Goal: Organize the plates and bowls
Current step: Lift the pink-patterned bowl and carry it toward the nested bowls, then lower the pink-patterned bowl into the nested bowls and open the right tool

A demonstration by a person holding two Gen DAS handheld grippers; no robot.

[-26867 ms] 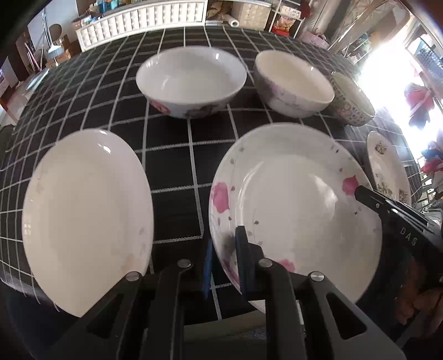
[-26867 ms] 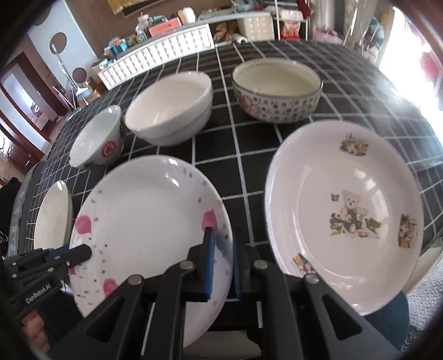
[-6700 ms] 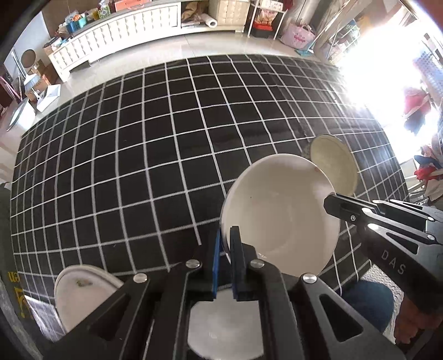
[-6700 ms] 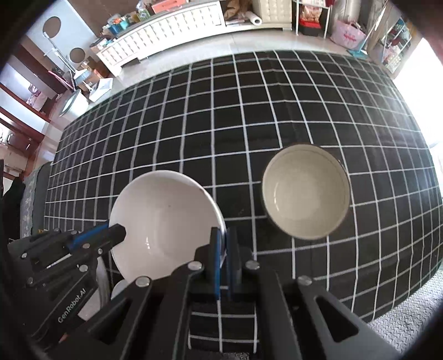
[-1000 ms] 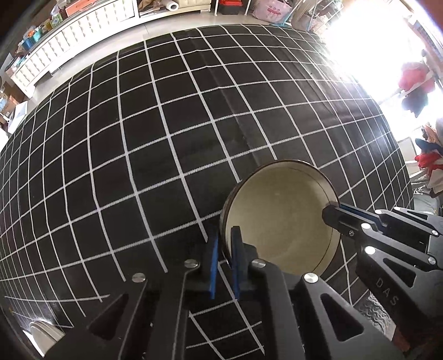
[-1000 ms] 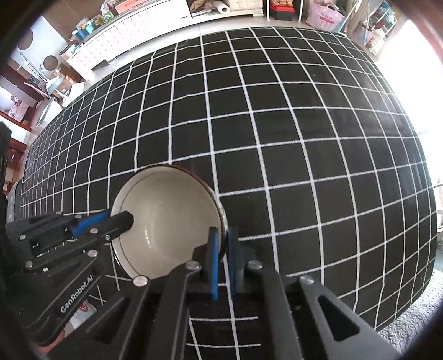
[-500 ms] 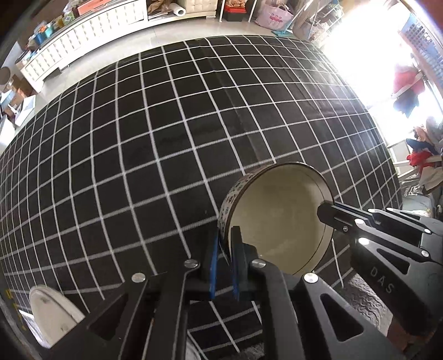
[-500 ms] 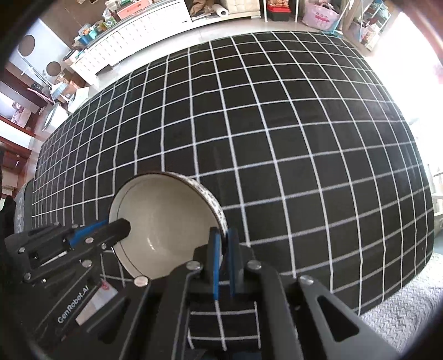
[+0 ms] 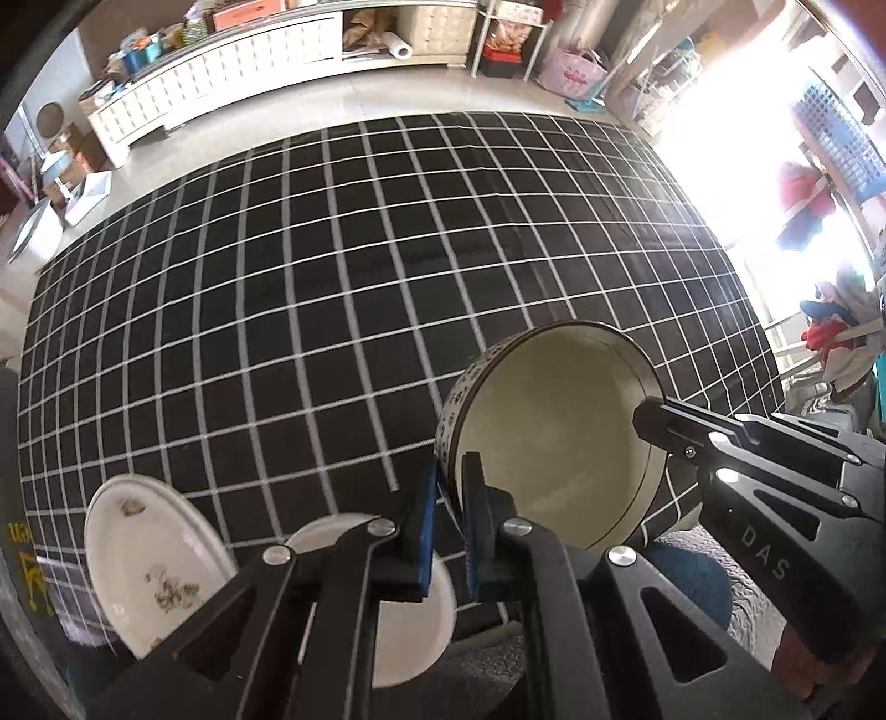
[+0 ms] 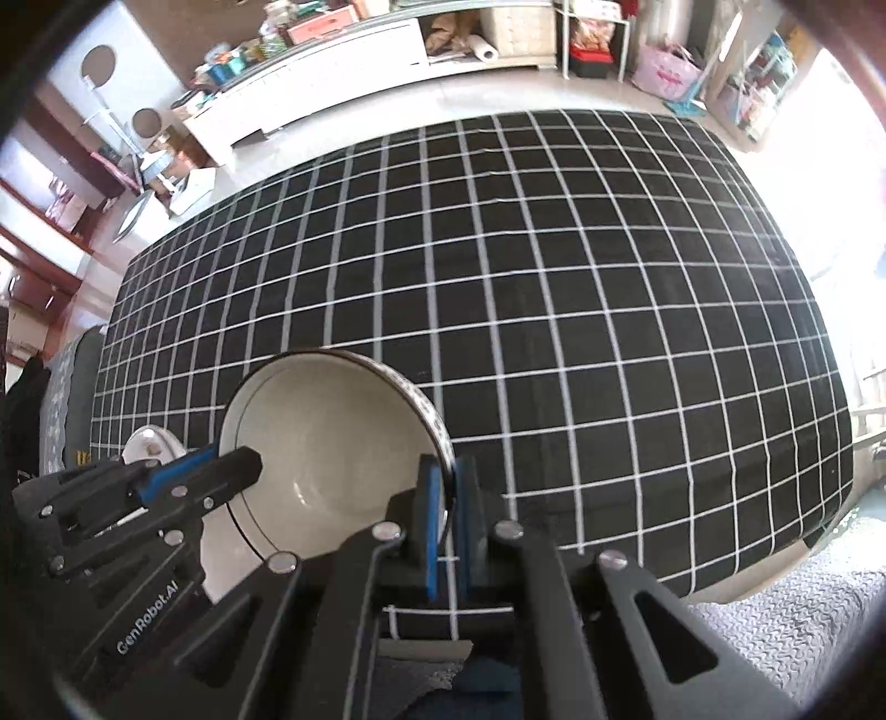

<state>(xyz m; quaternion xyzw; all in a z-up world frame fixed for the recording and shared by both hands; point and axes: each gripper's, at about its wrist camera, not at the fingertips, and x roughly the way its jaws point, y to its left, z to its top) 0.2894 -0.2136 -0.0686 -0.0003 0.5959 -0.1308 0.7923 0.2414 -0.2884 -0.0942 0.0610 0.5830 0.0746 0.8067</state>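
Note:
A cream bowl with a dark patterned outside (image 9: 554, 437) is held in the air above the near edge of the black checked table (image 9: 332, 277). My left gripper (image 9: 449, 498) is shut on its left rim. My right gripper (image 10: 448, 493) is shut on its right rim (image 10: 332, 459). The right gripper also shows in the left wrist view (image 9: 653, 421), the left gripper in the right wrist view (image 10: 243, 459). Below, a plate with small pictures (image 9: 149, 554) and a white bowl (image 9: 404, 603) sit at the table's near left.
The plate also shows partly behind the left gripper in the right wrist view (image 10: 149, 443). A white cabinet (image 10: 332, 50) and shelves with clutter stand beyond the table's far edge. Bright window light falls on the right side.
Both grippers have lifted the patterned bowl higher and carried it toward the near left. The plate and white bowl have come into view below.

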